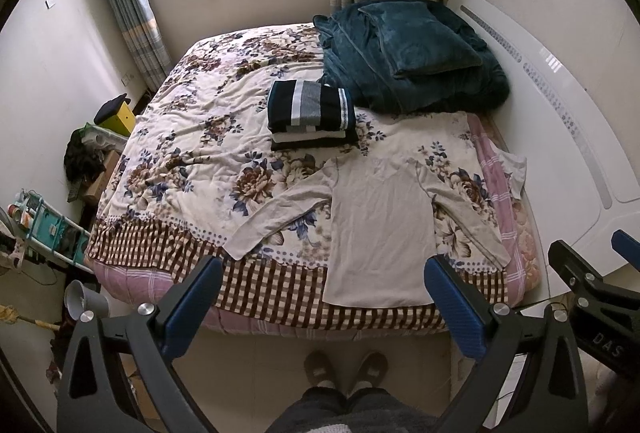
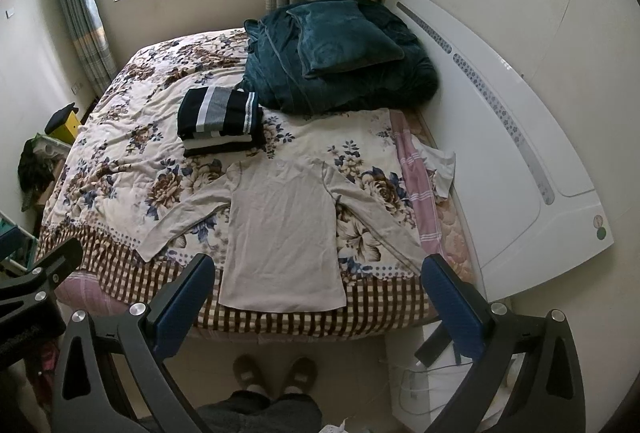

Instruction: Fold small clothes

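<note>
A beige long-sleeved shirt (image 1: 376,229) lies flat on the floral bedspread (image 1: 200,137), sleeves spread, hem at the near edge of the bed; it also shows in the right wrist view (image 2: 280,233). A stack of folded clothes (image 1: 310,113), dark striped on top, sits behind it (image 2: 220,121). My left gripper (image 1: 324,273) is open and empty, held above the bed's near edge. My right gripper (image 2: 318,273) is open and empty, also above the near edge, and it shows at the right of the left wrist view (image 1: 592,273).
A teal blanket with a pillow (image 1: 408,53) is piled at the far right of the bed. A white headboard (image 1: 560,113) runs along the right. A small white cloth (image 1: 516,169) lies by it. Clutter and a shelf (image 1: 52,225) stand left of the bed. Slippered feet (image 1: 344,365) stand below.
</note>
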